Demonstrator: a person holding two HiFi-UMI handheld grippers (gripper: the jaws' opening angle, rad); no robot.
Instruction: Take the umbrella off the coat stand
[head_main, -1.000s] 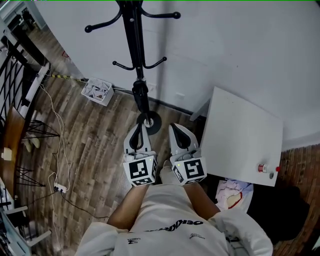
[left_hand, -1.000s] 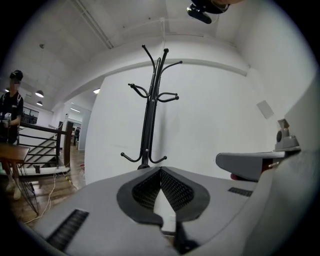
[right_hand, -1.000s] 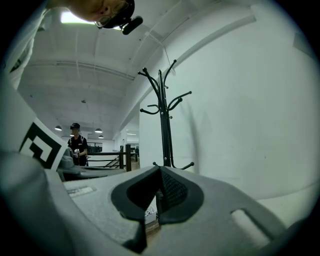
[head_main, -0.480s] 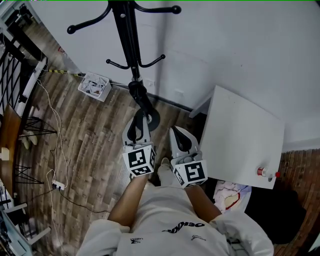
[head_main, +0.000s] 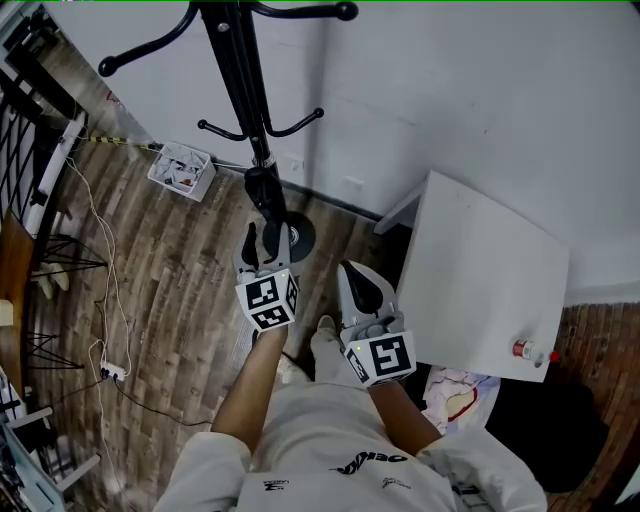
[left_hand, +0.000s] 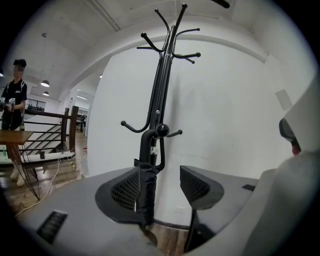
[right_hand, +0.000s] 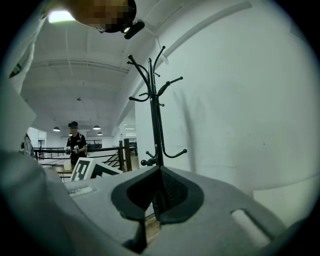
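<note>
We are barely beginning: the black folded umbrella (left_hand: 145, 197) is hanging low on the black metal coat stand (left_hand: 166, 75). Our left claw (left_hand: 160, 176) is opening with the umbrella between its jaws, not gripping yet; our right claw (right_hand: 159, 197) is resting closed and empty. Grasping and unhooking are remaining

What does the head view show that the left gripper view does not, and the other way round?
Only the head view: the floor basket and the power strip. Only the left gripper view: a person far off by a railing. Both: the coat stand, the umbrella hanging on it, and the left hand-held gripper, its jaws opening around the umbrella.
</note>
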